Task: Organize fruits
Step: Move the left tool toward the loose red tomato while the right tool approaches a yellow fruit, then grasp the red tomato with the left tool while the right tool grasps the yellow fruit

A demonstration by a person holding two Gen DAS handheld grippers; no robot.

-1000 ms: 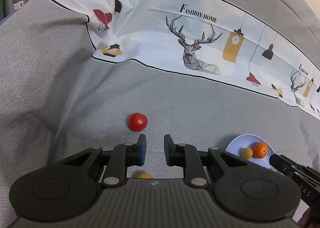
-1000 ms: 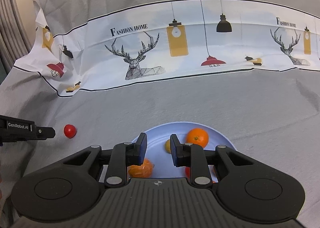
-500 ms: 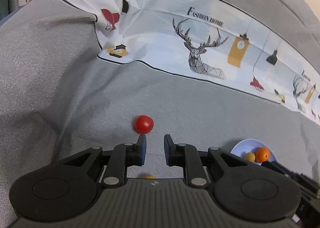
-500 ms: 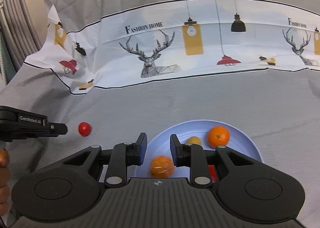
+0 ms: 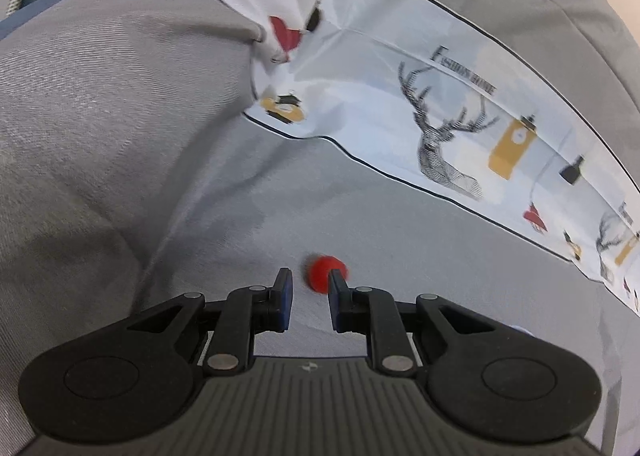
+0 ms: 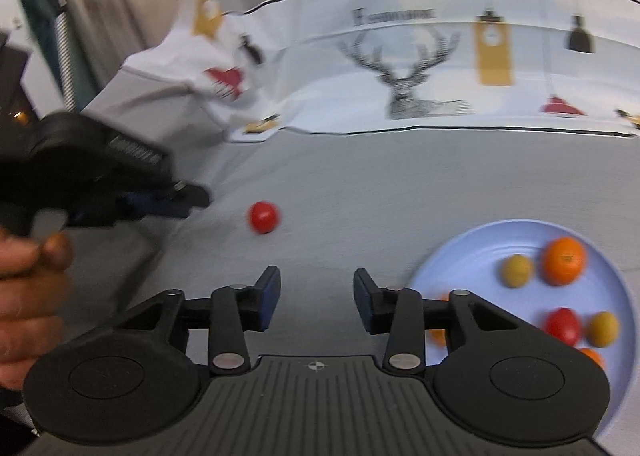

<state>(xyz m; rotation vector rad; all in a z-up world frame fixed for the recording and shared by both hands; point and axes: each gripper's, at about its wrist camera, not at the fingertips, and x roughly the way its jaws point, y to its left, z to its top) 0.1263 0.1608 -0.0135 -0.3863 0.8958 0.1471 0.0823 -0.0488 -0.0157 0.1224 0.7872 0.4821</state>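
Note:
A small red tomato (image 5: 320,270) lies on the grey cloth just past my left gripper (image 5: 310,288), partly behind the right fingertip. The left jaws stand narrowly open with nothing between them. In the right wrist view the same tomato (image 6: 263,217) sits a little ahead of the left gripper's tip (image 6: 192,196). My right gripper (image 6: 316,288) is opening, with only bare cloth between its pads. To its right a light blue plate (image 6: 440,252) holds an orange (image 6: 564,260), a red tomato (image 6: 562,326) and several small yellow and orange fruits.
A white printed cloth with deer and lamps (image 6: 404,68) is draped along the back over the grey cover (image 5: 100,136). A person's hand (image 6: 28,288) grips the left tool at the left edge of the right wrist view. Curtains (image 6: 80,16) hang at the far left.
My left gripper moved up to the red tomato, now at its fingertips. My right gripper swung left off the plate and its jaws widened. The plate now lies to its right.

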